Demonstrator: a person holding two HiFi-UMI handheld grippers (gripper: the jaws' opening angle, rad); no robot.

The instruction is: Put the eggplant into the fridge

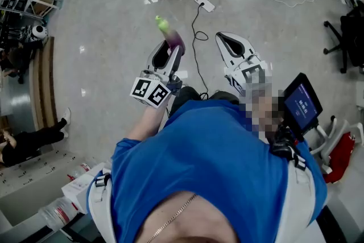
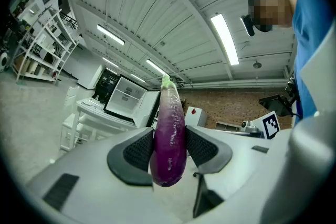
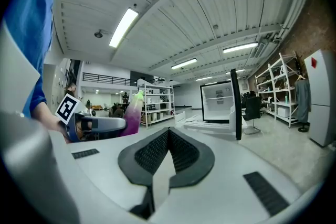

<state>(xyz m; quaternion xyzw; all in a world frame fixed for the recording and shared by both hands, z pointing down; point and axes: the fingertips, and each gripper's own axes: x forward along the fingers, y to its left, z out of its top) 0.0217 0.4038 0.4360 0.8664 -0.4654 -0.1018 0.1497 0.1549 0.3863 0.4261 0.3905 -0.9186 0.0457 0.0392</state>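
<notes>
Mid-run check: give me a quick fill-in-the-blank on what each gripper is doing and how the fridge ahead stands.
1. The left gripper is clamped on the ___.
2. The right gripper has its jaws ___, with nothing between them.
3. Ahead, the fridge has its door ___.
Missing words: eggplant; shut; open.

eggplant (image 2: 169, 134): 1 pc
your grippers: 2, L gripper (image 1: 170, 47) + R gripper (image 1: 223, 37)
open fridge (image 3: 217, 103): 1
pwr strip (image 1: 205, 3): 1
tablet screen (image 1: 302, 104): 1
</notes>
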